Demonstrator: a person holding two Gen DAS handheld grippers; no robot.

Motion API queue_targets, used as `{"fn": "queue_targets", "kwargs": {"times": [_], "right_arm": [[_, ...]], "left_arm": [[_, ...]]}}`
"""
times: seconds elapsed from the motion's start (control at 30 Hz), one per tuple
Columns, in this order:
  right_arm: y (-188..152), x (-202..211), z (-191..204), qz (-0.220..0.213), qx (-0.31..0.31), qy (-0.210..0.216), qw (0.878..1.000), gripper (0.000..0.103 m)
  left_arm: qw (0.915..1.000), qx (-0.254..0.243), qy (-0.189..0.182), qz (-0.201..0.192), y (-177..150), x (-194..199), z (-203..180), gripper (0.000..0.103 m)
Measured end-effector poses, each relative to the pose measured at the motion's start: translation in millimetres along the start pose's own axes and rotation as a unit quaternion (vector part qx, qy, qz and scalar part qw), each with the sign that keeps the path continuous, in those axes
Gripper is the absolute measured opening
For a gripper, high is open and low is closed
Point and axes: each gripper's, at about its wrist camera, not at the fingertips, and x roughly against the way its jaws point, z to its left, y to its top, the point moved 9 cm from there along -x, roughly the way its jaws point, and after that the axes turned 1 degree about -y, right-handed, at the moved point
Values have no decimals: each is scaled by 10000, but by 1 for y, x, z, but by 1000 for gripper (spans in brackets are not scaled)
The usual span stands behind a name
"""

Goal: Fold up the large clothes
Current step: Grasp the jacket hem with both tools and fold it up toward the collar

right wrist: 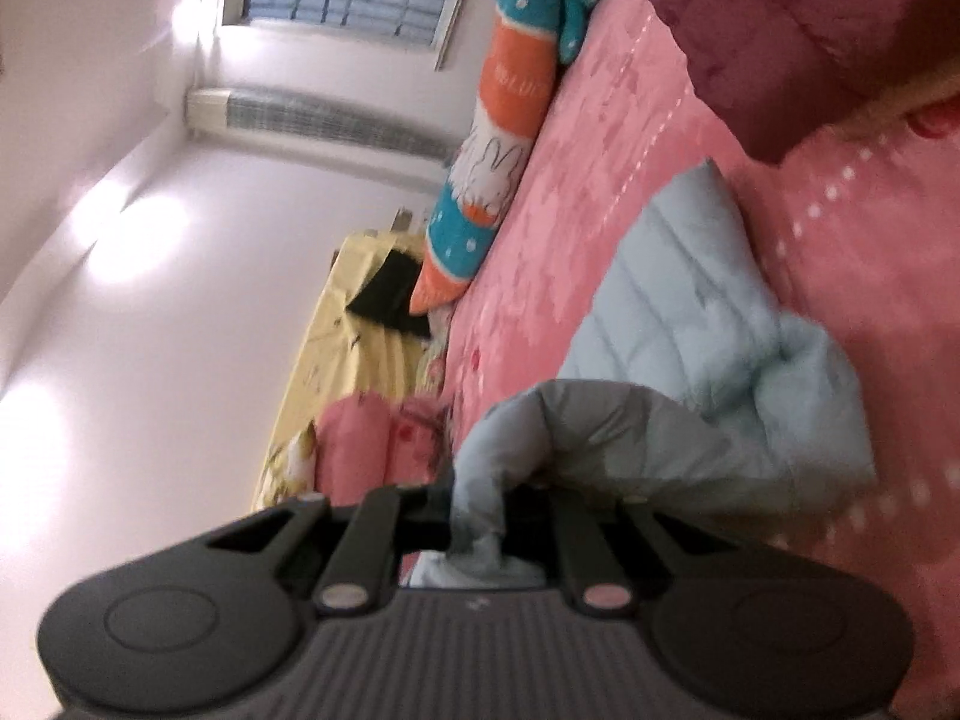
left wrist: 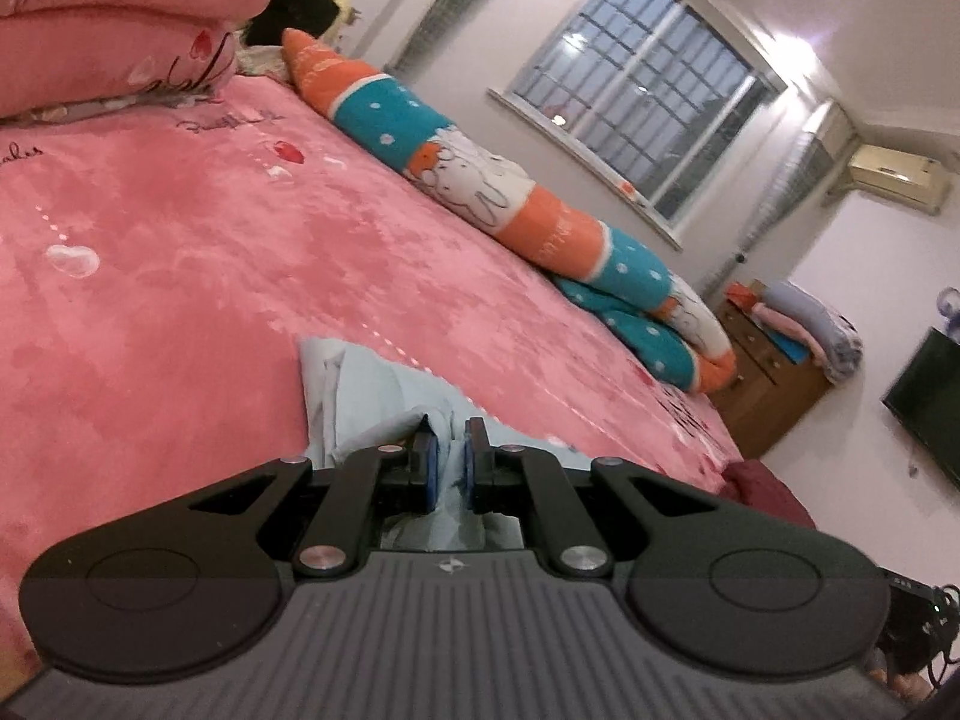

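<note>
writing: cursive on pink bed cover (left wrist: 180, 276), unreadable | left hand-held gripper (left wrist: 451, 450): clamped on pale blue garment (left wrist: 360, 384) | right hand-held gripper (right wrist: 480, 516): clamped on same garment (right wrist: 690, 324)

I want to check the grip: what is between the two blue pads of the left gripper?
In the left wrist view, a fold of the pale blue quilted garment lies pinched between the left gripper pads.

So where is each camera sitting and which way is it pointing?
Left wrist: on the left gripper, facing across the pink bed toward the window; its jaws pinch the pale blue garment.
Right wrist: on the right gripper, rolled sideways, jaws shut on the same garment.
Shared: bed, garment, window, striped bolster.
</note>
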Motion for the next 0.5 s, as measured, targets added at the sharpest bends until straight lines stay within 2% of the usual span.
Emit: {"fn": "queue_targets", "kwargs": {"times": [0.17,0.27,0.33,0.47,0.5], "right_arm": [[32,-37,-26,-207,-298,-196,9991,11],[46,-55,-38,-310,-430,-272,9982,18],[53,-63,-43,-349,-463,-295,9979,31],[65,-72,-46,-506,-484,-212,9973,47],[69,-73,-45,-558,-498,-159,9971,54]], "left_arm": [[9992,161,373,49,5,-49,13,6],[9983,261,508,60,6,-67,19,9],[9980,277,564,61,10,-72,25,14],[9975,338,615,-102,20,-65,26,21],[9972,321,656,-177,24,-65,27,26]]}}
